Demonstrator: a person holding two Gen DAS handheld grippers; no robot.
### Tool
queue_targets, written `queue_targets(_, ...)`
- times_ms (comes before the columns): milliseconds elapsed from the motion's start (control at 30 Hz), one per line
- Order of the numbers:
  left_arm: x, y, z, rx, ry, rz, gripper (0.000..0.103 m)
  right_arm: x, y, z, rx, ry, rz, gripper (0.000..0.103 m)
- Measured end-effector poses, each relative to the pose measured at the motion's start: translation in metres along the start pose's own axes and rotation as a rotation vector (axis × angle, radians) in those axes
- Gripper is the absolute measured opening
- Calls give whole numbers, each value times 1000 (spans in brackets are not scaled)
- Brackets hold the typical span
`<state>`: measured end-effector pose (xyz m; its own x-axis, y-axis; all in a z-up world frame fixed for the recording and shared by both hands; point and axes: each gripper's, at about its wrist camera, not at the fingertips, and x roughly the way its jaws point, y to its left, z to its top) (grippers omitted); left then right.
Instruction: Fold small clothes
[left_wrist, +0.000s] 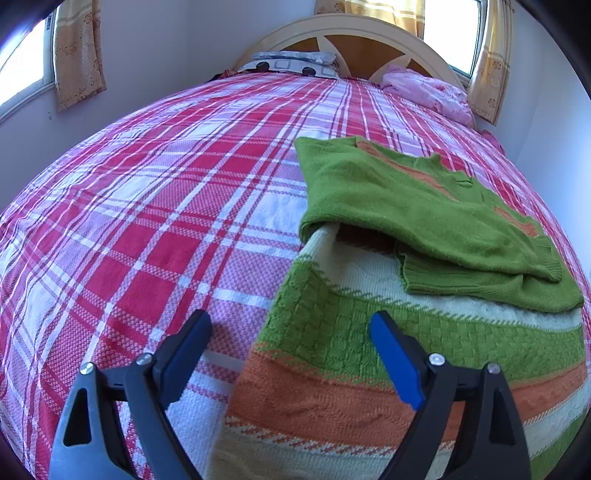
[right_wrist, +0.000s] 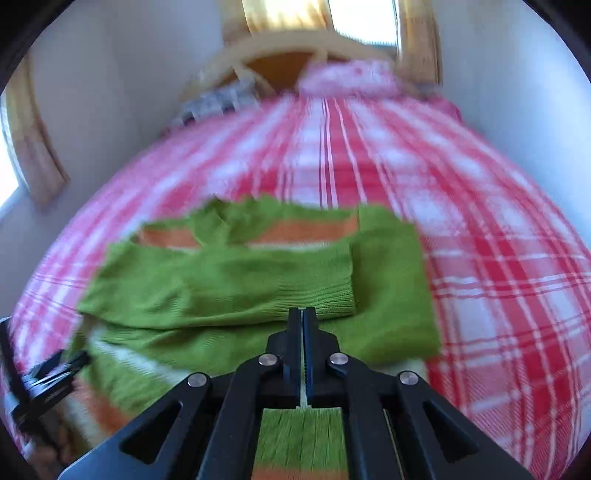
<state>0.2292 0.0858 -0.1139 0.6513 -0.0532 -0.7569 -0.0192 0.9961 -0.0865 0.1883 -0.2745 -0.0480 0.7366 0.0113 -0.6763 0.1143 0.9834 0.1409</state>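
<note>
A small knitted sweater (left_wrist: 332, 354) with green, orange and cream stripes lies flat on the bed, to the right in the left wrist view. Its green sleeves (left_wrist: 413, 210) are folded across the chest. My left gripper (left_wrist: 290, 325) is open wide just above the sweater's left edge, one finger over the bedspread and the blue-padded finger (left_wrist: 397, 365) over the knit. In the blurred right wrist view the sweater (right_wrist: 221, 280) fills the middle. My right gripper (right_wrist: 303, 314) is shut, its tips at a ribbed sleeve cuff (right_wrist: 321, 299), and no cloth shows between them. The left gripper (right_wrist: 48, 373) shows at the left rim.
The bed is covered by a red, pink and white plaid bedspread (left_wrist: 155, 206). At the far end stand a curved wooden headboard (left_wrist: 347, 33), a patterned pillow (left_wrist: 295, 62) and a crumpled pink cloth (left_wrist: 428, 92). Walls and curtained windows (left_wrist: 77, 51) close in on both sides.
</note>
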Motion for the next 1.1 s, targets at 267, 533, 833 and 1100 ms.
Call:
queue_targets(267, 1, -2, 0, 11, 2, 14, 92, -46, 2, -52, 121, 1, 127, 2)
queue_targets(533, 1, -3, -1, 16, 1, 30, 95, -20, 32, -88, 148, 80, 111, 2)
queue_targets(833, 0, -5, -2, 17, -1, 59, 98, -7, 60, -88, 94, 86, 78, 2)
queue_targets(1100, -9, -14, -7, 59, -32, 128, 98, -10, 70, -104, 126, 110, 165, 3)
